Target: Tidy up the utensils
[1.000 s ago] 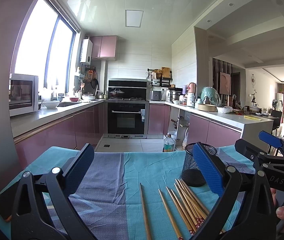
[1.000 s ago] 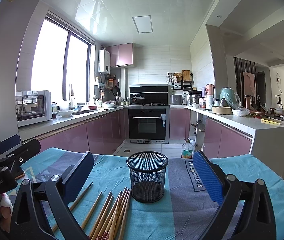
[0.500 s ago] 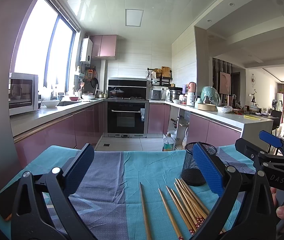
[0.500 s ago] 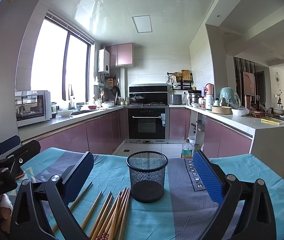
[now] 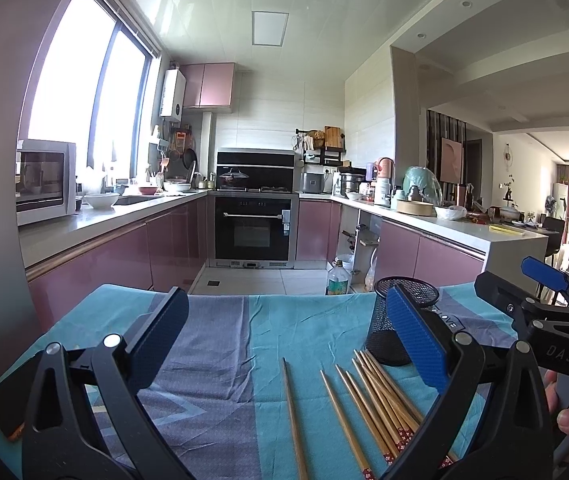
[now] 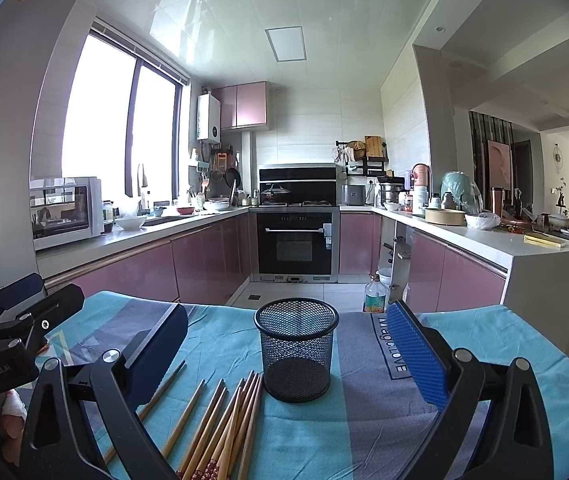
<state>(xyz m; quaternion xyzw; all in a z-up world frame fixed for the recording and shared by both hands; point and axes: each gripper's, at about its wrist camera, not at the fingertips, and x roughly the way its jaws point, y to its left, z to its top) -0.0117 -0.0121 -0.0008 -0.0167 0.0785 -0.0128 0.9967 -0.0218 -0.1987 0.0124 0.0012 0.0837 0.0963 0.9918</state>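
Several wooden chopsticks lie loose on the teal and grey tablecloth, just left of an empty black mesh cup that stands upright. In the left wrist view the chopsticks lie right of centre and the mesh cup is partly hidden behind my right finger. My left gripper is open and empty above the cloth. My right gripper is open and empty, with the cup between its fingers, farther ahead. Each gripper shows at the edge of the other's view.
The table's far edge drops to the kitchen floor. A plastic bottle stands on the floor beyond it. Pink cabinets, an oven and worktops fill the background. A dark phone lies at the cloth's left edge.
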